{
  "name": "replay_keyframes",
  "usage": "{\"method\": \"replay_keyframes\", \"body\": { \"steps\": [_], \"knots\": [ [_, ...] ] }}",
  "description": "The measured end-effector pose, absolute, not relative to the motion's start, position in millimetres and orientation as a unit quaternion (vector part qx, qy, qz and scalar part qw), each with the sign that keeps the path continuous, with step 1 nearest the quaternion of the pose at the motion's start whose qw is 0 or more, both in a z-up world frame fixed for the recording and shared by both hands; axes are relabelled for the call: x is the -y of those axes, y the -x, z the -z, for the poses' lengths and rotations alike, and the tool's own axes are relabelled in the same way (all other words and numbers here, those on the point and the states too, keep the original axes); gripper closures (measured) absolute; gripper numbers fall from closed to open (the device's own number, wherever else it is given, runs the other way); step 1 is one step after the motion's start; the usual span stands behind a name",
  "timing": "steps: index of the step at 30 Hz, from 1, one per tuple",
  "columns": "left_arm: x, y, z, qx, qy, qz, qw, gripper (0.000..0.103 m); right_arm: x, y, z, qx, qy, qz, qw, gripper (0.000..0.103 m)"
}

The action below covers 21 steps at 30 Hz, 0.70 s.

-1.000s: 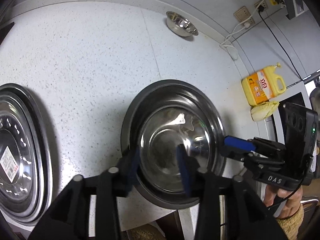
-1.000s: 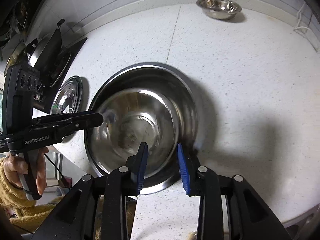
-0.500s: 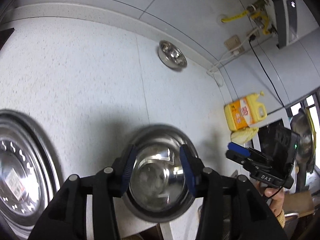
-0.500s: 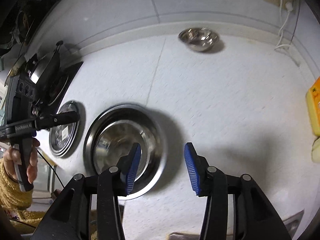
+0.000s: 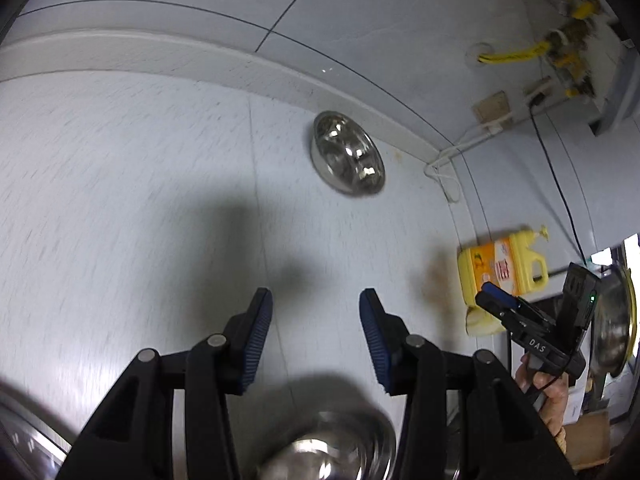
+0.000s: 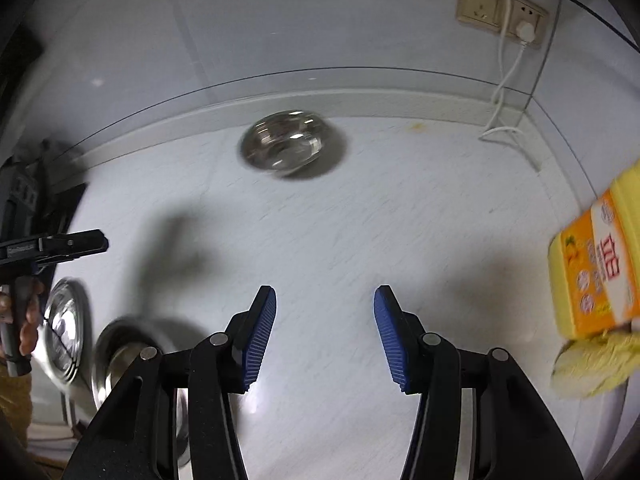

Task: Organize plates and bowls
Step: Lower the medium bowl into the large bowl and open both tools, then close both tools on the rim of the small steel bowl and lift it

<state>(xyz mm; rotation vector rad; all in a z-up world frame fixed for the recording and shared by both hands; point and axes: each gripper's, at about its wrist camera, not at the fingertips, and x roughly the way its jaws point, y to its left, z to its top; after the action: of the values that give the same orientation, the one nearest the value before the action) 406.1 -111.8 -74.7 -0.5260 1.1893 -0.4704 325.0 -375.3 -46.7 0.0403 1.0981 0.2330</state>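
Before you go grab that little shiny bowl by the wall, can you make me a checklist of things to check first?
1. Left gripper empty, jaws apart: ok.
2. Right gripper empty; its jaws have just been opening, nothing between them: ok.
3. Small bowl sits alone near the wall, bare counter around it: ok.
4. Big bowl set down on the counter, no longer gripped: ok.
5. Yellow bottle stands off to the side, out of the path to the small bowl: ok.
6. Whether the small bowl is clean or dry inside: cannot tell, the pictures are blurred.
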Motion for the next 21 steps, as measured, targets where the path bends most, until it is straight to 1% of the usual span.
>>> {"method": "replay_keyframes", "body": {
  "steps": [5, 12, 14, 21],
  "knots": [
    [132, -471, 88, -0.545, 0.241, 0.223, 0.771, 0.060, 383, -388, 64, -0.526, -0.043, -0.115, 0.841, 0.056],
    [157, -532, 118, -0.540, 0.248, 0.219, 0.774, 0.060, 371, -471, 107, -0.524, -0.092, -0.156, 0.832, 0.056],
    [163, -546, 126, -0.540, 0.238, 0.209, 0.779, 0.060, 367, -480, 118, -0.523, -0.107, -0.165, 0.830, 0.056],
    [175, -581, 150, -0.541, 0.250, 0.202, 0.777, 0.059, 366, -511, 145, -0.514, -0.172, -0.185, 0.820, 0.056]
  ]
}}
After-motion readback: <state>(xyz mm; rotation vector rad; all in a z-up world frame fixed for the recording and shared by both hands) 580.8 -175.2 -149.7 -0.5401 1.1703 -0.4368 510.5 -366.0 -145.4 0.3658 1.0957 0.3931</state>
